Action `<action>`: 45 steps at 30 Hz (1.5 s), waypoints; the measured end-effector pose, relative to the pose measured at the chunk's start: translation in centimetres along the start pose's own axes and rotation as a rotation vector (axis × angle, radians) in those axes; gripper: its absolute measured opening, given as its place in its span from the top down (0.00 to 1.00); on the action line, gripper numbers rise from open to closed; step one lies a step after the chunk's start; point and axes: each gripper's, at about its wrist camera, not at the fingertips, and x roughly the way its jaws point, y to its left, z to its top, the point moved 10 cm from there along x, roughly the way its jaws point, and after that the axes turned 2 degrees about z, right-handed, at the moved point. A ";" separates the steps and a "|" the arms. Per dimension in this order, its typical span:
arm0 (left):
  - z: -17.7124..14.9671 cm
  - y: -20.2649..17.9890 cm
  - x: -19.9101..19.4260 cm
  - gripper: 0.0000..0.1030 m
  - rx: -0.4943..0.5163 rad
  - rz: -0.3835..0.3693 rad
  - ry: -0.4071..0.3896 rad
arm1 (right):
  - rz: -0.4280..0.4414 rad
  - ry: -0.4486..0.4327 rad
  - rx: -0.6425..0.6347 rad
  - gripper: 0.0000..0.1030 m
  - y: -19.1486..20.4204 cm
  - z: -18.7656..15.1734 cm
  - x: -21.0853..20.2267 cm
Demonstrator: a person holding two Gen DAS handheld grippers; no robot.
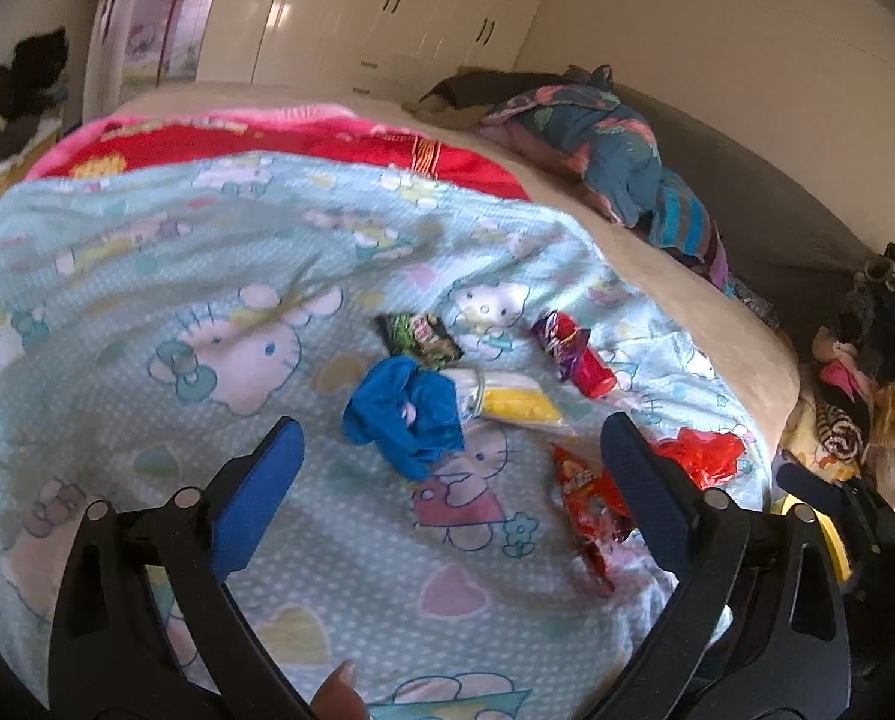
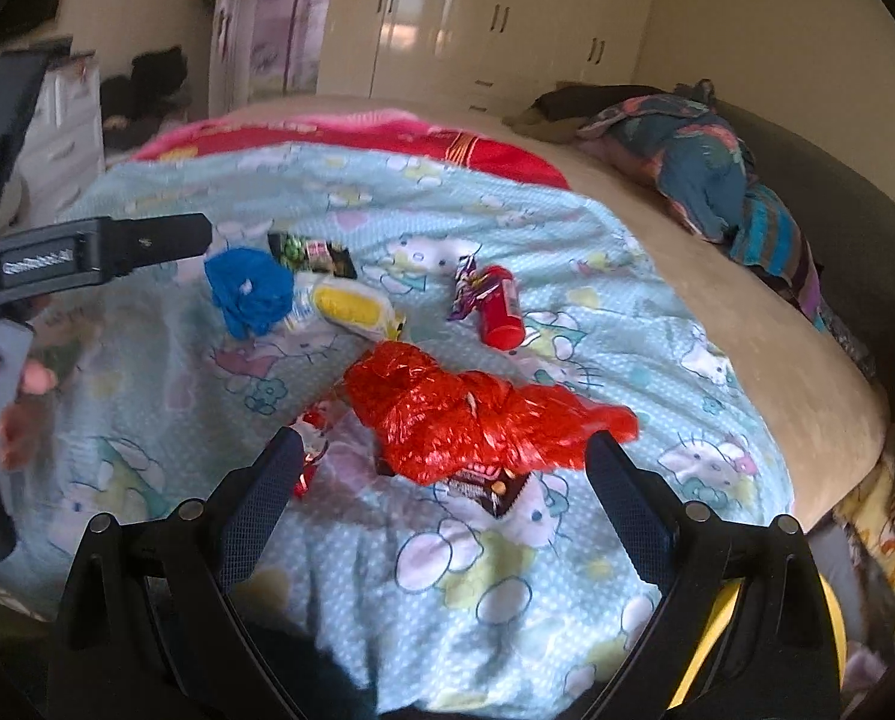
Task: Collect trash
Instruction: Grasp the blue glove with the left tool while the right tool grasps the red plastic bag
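Trash lies scattered on a light blue cartoon-cat bedsheet [image 1: 147,252]. In the left wrist view my left gripper [image 1: 453,450] stands open just short of a crumpled blue wrapper [image 1: 405,414]. Beyond it lie a yellow packet [image 1: 516,405], a green-black wrapper [image 1: 417,336], a red tube with a purple wrapper [image 1: 573,354] and a red snack wrapper [image 1: 588,498]. In the right wrist view my right gripper [image 2: 444,459] is open around the near edge of a crumpled red foil bag [image 2: 477,420]. A dark wrapper [image 2: 486,489] peeks out under the bag. The left gripper's body [image 2: 81,255] shows at far left.
A red and pink blanket [image 1: 303,138] lies farther up the bed, and a pile of patterned clothes [image 1: 609,150] sits at its right side. White wardrobes [image 1: 351,6] line the back wall. Soft toys and fabric [image 1: 855,396] crowd the floor right of the bed. A yellow rim [image 2: 831,618] shows at bottom right.
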 end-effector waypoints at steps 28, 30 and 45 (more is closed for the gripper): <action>-1.8 1.6 4.7 0.98 -0.180 -0.092 0.117 | 0.160 0.004 0.200 0.68 -0.4 -0.5 1.7; -1.6 1.2 4.2 0.98 -0.170 -0.105 0.108 | 0.176 -0.017 0.234 0.68 -0.8 -0.5 0.6; 1.9 -3.4 -2.1 0.99 -0.056 -0.199 -0.015 | 0.143 -0.094 0.321 0.68 -3.8 -0.9 -4.2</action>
